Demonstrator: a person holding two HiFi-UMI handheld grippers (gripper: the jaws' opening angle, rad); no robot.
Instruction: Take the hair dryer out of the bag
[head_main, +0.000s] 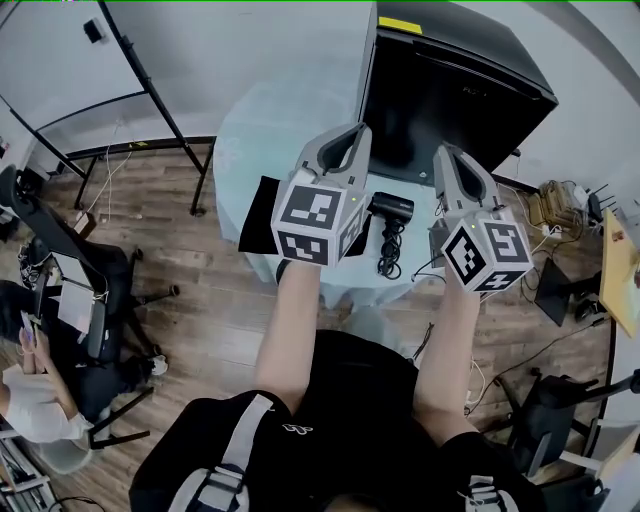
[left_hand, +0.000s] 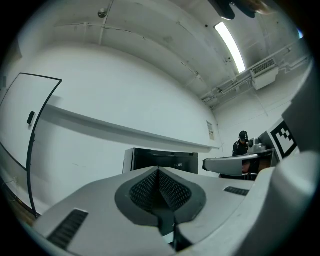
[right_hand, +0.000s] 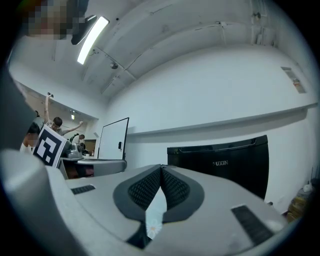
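Note:
The black hair dryer (head_main: 391, 208) lies on the small round table (head_main: 262, 130) with its coiled cord (head_main: 388, 252) trailing toward me. A flat black bag (head_main: 260, 212) lies to its left, partly hidden behind my left gripper. Both grippers are held up level above the table's near side, apart from both objects. My left gripper (head_main: 349, 137) (left_hand: 159, 173) is shut with nothing between its pads. My right gripper (head_main: 448, 156) (right_hand: 161, 170) is shut and empty too. The hair dryer sits between the two grippers in the head view.
A tall black cabinet (head_main: 452, 88) (right_hand: 225, 159) stands right behind the table. A whiteboard on a stand (head_main: 70, 70) is at the left, with an office chair (head_main: 95, 300) and a seated person (head_main: 30, 395) nearby. Cables and boxes (head_main: 555, 205) clutter the floor at the right.

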